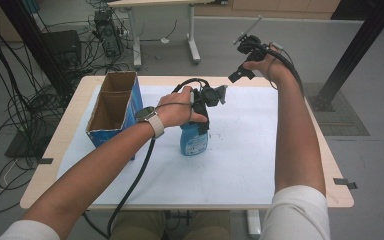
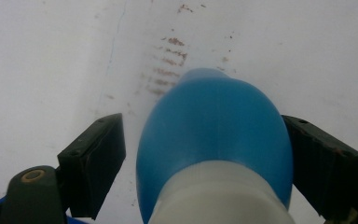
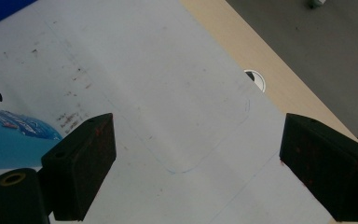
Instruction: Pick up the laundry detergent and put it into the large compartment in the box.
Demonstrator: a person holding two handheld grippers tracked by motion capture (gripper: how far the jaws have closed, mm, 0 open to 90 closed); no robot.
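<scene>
Bottle, blue with a white neck, stands upright on the white mat at the centre of the high view, right of the open cardboard box in the left middle of the frame. Left gripper comes down over the bottle's top; in the left gripper view the bottle sits between the two jaws, the right-hand pad looks to touch its side, while a clear gap shows at the left-hand pad, so not clamped yet, jaws part open around it. Right gripper is held up in the air at the upper right of the high view, well apart from the bottle; in the right gripper view its jaws stand wide with nothing between them, only mat and worktop edge below. Step in hand, as I read it: grasping the bottle. Next move calls for squeezing both pads onto the shoulder below the neck, centred so it doesn't tip, then a straight lift, likely toward the box.
</scene>
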